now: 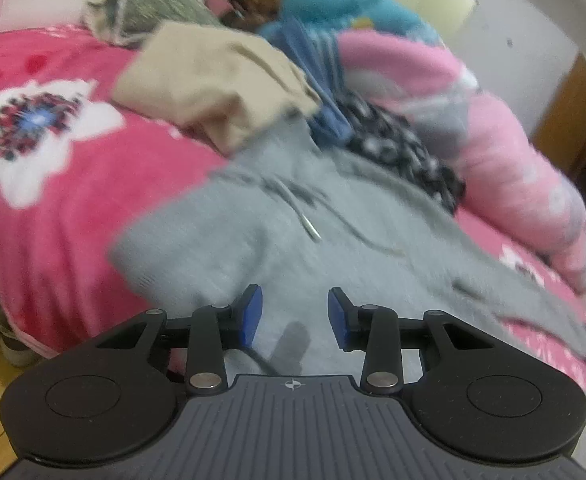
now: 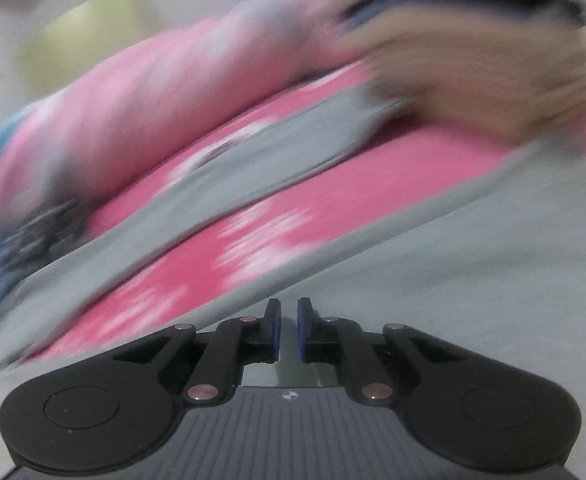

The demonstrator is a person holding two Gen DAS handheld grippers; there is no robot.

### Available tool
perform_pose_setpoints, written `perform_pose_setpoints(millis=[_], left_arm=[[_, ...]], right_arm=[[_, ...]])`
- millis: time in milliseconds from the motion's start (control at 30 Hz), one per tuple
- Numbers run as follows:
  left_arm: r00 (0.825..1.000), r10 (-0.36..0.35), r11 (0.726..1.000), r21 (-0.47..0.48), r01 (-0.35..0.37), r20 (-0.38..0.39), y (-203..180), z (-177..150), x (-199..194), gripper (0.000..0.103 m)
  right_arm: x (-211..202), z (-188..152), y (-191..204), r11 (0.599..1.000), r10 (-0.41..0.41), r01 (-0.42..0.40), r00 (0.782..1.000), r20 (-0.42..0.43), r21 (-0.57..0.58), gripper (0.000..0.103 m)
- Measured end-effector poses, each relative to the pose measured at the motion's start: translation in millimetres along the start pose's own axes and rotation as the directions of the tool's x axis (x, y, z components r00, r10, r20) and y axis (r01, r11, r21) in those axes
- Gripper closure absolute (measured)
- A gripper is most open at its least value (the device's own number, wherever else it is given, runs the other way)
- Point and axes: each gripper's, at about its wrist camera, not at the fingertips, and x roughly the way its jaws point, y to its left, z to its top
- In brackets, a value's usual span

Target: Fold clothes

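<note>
Motion blur smears the right wrist view: the beige bundle (image 2: 493, 68) has no clear outline. The grey garment (image 1: 277, 240) runs past the lower edge.

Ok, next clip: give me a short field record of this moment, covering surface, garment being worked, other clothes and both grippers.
surface: bed with pink floral blanket
garment: grey hoodie, spread flat, drawstrings visible
other clothes: beige garment, blue garment, black-and-white patterned garment
left gripper: fingers apart over the hoodie, nothing between them
right gripper: fingers nearly together; grip on grey fabric unclear
image quality: both views motion-blurred
</note>
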Motion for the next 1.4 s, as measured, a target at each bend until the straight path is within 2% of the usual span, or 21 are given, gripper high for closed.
perform_pose_setpoints(millis=[100,167,267,367,433,500,567,633,767,867,1033,1167,1233,1300,1400], left_arm=[[1.000,0.011,0.999,-0.047,-0.010,0.026,15,5,-14,0.065],[0.999,0.015,0.996,-0.085,-0.012,0.036,23,3,-23,0.061],[0.998,0.039,0.991,-0.130,-0.032,0.048,31,-6,-36,0.057],[1.000,-0.022,0.980,-0.195,0.025,0.017,41,-19,-41,0.057],[0.997,-0.080,0.970,-0.229,0.076,-0.008,41,-28,-38,0.057],[0.990,-0.139,0.956,-0.264,0.127,-0.029,40,-36,-33,0.056],[0.979,-0.199,0.939,-0.294,0.177,-0.049,36,-43,-26,0.056],[0.971,-0.230,0.934,-0.297,0.199,-0.073,30,-47,-18,0.056],[0.962,-0.251,0.937,-0.277,0.214,-0.105,21,-53,-10,0.058],[0.961,-0.268,0.932,-0.268,0.243,-0.061,17,-53,-15,0.060],[0.939,-0.344,0.902,-0.268,0.339,0.031,15,-48,-22,0.061],[0.949,-0.314,0.904,-0.310,0.294,-0.012,17,-49,-7,0.061],[0.949,-0.314,0.895,-0.343,0.286,-0.029,23,-52,-4,0.060],[0.948,-0.316,0.888,-0.365,0.282,-0.036,27,-53,-2,0.060],[0.943,-0.332,0.876,-0.368,0.311,0.006,28,-51,-4,0.060]], right_arm=[[-23,0,-23,0.995,0.013,-0.015,1.000,0.023,0.103,0.091],[-35,-5,-21,0.994,0.030,-0.034,0.999,0.038,0.100,0.088],[-53,-16,-13,0.994,0.069,-0.073,0.996,0.051,0.079,0.076],[-77,-22,-9,0.979,0.174,-0.177,0.984,0.033,0.099,0.073],[-82,-29,-6,0.953,0.270,-0.268,0.963,0.000,0.143,0.066],[-83,-37,-3,0.916,0.361,-0.347,0.932,-0.037,0.203,0.061],[-81,-46,0,0.879,0.430,-0.399,0.900,-0.072,0.261,0.058],[-78,-56,3,0.851,0.475,-0.425,0.874,-0.104,0.309,0.057],[-72,-69,2,0.830,0.498,-0.425,0.856,-0.140,0.361,0.056],[-71,-72,0,0.825,0.501,-0.419,0.852,-0.150,0.379,0.056],[-69,-72,-3,0.826,0.497,-0.414,0.855,-0.147,0.384,0.056],[-67,-74,-2,0.817,0.508,-0.422,0.849,-0.144,0.393,0.056],[-68,-75,-2,0.811,0.519,-0.433,0.843,-0.142,0.394,0.056],[-71,-76,-2,0.797,0.542,-0.454,0.829,-0.139,0.398,0.056],[-70,-83,-1,0.761,0.597,-0.493,0.786,-0.160,0.422,0.056]])
